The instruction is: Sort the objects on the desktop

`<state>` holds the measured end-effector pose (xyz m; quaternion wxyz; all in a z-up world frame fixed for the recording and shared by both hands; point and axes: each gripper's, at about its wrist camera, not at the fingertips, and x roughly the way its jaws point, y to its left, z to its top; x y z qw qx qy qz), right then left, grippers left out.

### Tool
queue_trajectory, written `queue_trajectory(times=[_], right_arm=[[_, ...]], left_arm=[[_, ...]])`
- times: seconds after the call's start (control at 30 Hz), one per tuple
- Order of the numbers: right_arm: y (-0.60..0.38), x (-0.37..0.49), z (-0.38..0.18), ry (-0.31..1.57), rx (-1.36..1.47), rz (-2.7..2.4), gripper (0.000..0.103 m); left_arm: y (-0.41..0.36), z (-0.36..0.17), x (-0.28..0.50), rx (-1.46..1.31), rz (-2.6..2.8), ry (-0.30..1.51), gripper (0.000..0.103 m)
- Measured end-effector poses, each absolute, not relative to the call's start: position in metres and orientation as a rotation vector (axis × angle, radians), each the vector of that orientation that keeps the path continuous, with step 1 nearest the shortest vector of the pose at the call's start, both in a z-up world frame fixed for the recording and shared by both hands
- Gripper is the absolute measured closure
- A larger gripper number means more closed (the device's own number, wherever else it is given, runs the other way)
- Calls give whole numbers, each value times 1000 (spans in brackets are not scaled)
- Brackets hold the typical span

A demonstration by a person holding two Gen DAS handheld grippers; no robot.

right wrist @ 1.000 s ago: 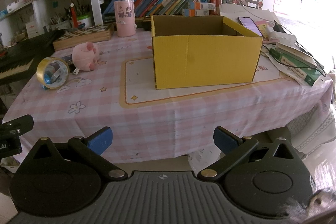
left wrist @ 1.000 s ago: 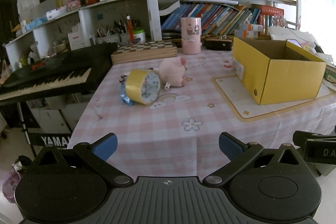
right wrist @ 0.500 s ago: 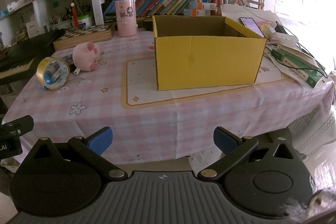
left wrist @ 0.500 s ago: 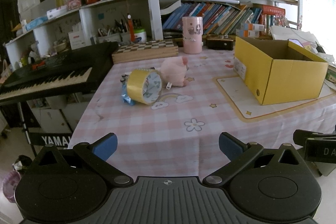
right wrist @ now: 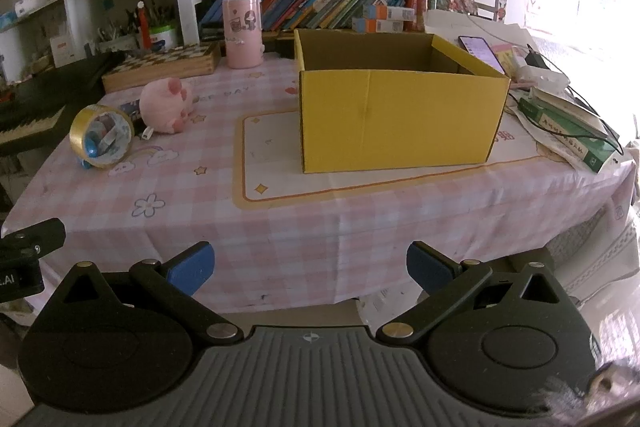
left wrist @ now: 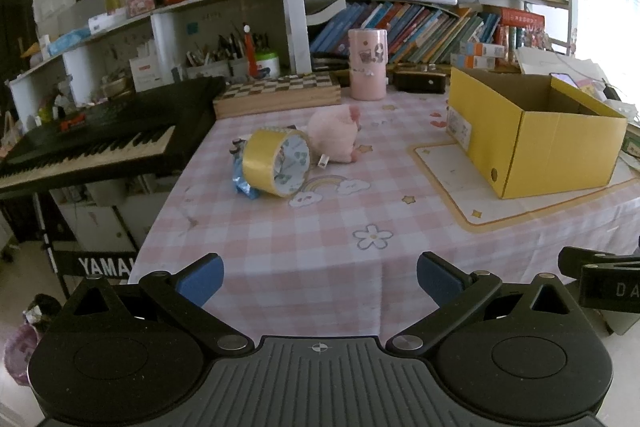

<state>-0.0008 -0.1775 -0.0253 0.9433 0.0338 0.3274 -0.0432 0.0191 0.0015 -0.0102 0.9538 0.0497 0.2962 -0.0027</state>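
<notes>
A yellow tape roll (left wrist: 276, 162) stands on edge on the pink checked tablecloth (left wrist: 320, 239), with a blue packet (left wrist: 242, 187) under it and a pink plush pig (left wrist: 334, 141) just right of it. An open yellow cardboard box (left wrist: 532, 143) sits on the right on a cream mat. In the right wrist view the tape roll (right wrist: 101, 136), the pig (right wrist: 164, 105) and the box (right wrist: 396, 115) show too. My left gripper (left wrist: 320, 277) is open and empty at the table's near edge. My right gripper (right wrist: 310, 265) is open and empty, in front of the table edge.
A pink cylinder cup (left wrist: 367, 65) and a checkered wooden board (left wrist: 276, 93) stand at the back. A black keyboard (left wrist: 92, 143) is left of the table. Books, a phone (right wrist: 482, 53) and cables lie right of the box. Shelves rise behind.
Both views have crept slightly nearer to the table. Nothing on the table has moved, and both grippers stay open.
</notes>
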Motion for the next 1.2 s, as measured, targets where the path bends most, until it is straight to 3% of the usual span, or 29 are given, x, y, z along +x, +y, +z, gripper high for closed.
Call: queue_trajectory(times=[1.2], right_arm=[[-157,2,-14,655,70,8,2]], left_arm=[[13,-1,9,135,-25,562,0]])
